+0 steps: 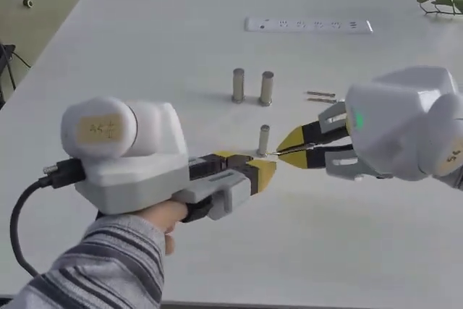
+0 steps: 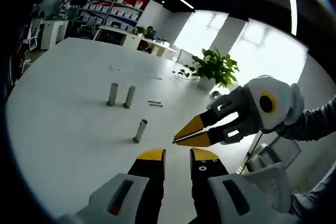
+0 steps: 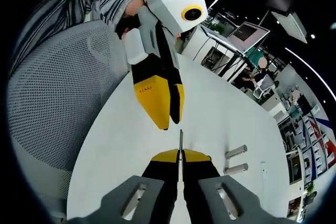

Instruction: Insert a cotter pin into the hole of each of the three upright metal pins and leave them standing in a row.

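Step in hand: first insertion, as I judge it.

Nearest me, the left gripper (image 1: 262,171), black jaws with yellow tips, has its jaws apart and nothing between them. It sits low over the white table (image 1: 145,56), well in from the near edge and just this side of the nearest metal pin (image 1: 264,139).

The right gripper (image 1: 288,153) reaches in from the table's right side. Its jaws are clamped on a thin silvery wire cotter pin (image 3: 180,140), held roughly level, with the free end aimed at that post and just short of it.

The nearest metal pin is a short, plain grey steel cylinder. It stands upright and, as far as I can tell, touches neither gripper. Its cross-hole is too small for me to make out.

Next move, my reading: line the wire tip up with the cross-hole and push straight through. The left gripper probably has to close on the post first, because a free-standing cylinder would likely tip under a sideways push.

Farther back, two further metal pins (image 1: 238,85) stand side by side, close but apart, and I see no wire in either. Just to their right, two spare cotter pins (image 1: 320,96) lie flat. A flat white power strip (image 1: 309,25) lies toward the far edge, and a green plant (image 1: 441,1) sits at the far right corner.
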Action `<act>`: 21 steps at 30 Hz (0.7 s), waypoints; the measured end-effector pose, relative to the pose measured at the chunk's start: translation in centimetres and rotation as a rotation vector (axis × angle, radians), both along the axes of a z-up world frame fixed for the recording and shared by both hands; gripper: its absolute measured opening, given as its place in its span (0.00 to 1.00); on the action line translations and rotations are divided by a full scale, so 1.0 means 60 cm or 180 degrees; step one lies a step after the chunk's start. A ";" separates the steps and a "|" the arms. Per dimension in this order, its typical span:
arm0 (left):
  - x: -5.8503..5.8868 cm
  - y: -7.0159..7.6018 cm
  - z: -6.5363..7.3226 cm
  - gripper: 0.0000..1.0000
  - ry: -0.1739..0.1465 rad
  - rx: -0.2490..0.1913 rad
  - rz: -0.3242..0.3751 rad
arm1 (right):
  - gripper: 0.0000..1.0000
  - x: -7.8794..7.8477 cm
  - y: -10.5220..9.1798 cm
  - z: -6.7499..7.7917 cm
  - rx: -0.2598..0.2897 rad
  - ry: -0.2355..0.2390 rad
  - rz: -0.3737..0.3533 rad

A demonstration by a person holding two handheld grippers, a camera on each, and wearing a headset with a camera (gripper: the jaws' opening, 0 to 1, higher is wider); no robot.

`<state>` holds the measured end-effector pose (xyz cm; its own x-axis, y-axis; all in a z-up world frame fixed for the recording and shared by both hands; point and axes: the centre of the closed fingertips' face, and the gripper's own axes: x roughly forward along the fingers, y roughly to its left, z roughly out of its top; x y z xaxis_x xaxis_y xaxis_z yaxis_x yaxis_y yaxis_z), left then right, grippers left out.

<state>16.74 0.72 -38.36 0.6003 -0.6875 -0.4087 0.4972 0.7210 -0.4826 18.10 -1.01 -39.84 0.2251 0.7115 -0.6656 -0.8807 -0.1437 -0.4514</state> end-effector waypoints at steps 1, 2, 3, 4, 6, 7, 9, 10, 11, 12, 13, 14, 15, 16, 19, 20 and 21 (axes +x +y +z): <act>-0.001 0.000 0.000 0.13 0.0005 -0.0009 0.0001 | 0.00 -0.003 0.002 0.002 0.0015 0.0000 0.0005; -0.001 -0.001 0.000 0.13 0.0009 -0.0018 0.0004 | 0.00 -0.005 0.004 0.004 0.0033 -0.0010 0.0015; -0.001 -0.001 0.000 0.12 0.0016 -0.0029 0.0012 | 0.00 -0.006 0.005 0.005 0.0042 -0.0012 0.0017; -0.001 -0.001 0.000 0.12 0.0023 -0.0038 0.0017 | 0.00 -0.008 0.006 0.006 0.0049 -0.0008 0.0021; -0.002 -0.002 0.000 0.10 0.0044 -0.0075 0.0031 | 0.00 -0.011 0.009 0.007 0.0054 -0.0003 0.0030; -0.003 -0.003 0.001 0.09 0.0051 -0.0109 0.0039 | 0.00 -0.012 0.009 0.007 0.0052 -0.0002 0.0031; -0.003 -0.006 0.003 0.08 0.0069 -0.0162 0.0053 | 0.00 -0.015 0.011 0.007 0.0056 0.0001 0.0041; -0.003 -0.006 0.004 0.07 0.0076 -0.0178 0.0060 | 0.00 -0.017 0.012 0.007 0.0060 0.0006 0.0044; -0.003 -0.007 0.004 0.06 0.0079 -0.0188 0.0062 | 0.00 -0.017 0.012 0.008 0.0064 0.0012 0.0045; -0.003 -0.008 0.005 0.05 0.0078 -0.0198 0.0067 | 0.00 -0.019 0.013 0.008 0.0071 0.0014 0.0053; -0.002 -0.008 0.006 0.05 0.0077 -0.0201 0.0070 | 0.00 -0.020 0.014 0.009 0.0073 0.0017 0.0055; -0.002 -0.009 0.006 0.05 0.0084 -0.0207 0.0081 | 0.00 -0.021 0.014 0.009 0.0071 0.0023 0.0060; -0.001 -0.009 0.006 0.05 0.0089 -0.0213 0.0087 | 0.00 -0.022 0.015 0.009 0.0075 0.0029 0.0064; -0.001 -0.009 0.005 0.05 0.0102 -0.0225 0.0092 | 0.00 -0.022 0.015 0.010 0.0080 0.0028 0.0062; 0.000 -0.007 0.004 0.03 0.0118 -0.0238 0.0120 | 0.00 -0.023 0.017 0.010 0.0074 0.0030 0.0075; 0.001 -0.007 0.004 0.03 0.0123 -0.0249 0.0135 | 0.00 -0.023 0.017 0.011 0.0076 0.0028 0.0081; 0.001 -0.006 0.004 0.02 0.0127 -0.0256 0.0143 | 0.00 -0.024 0.018 0.011 0.0076 0.0030 0.0082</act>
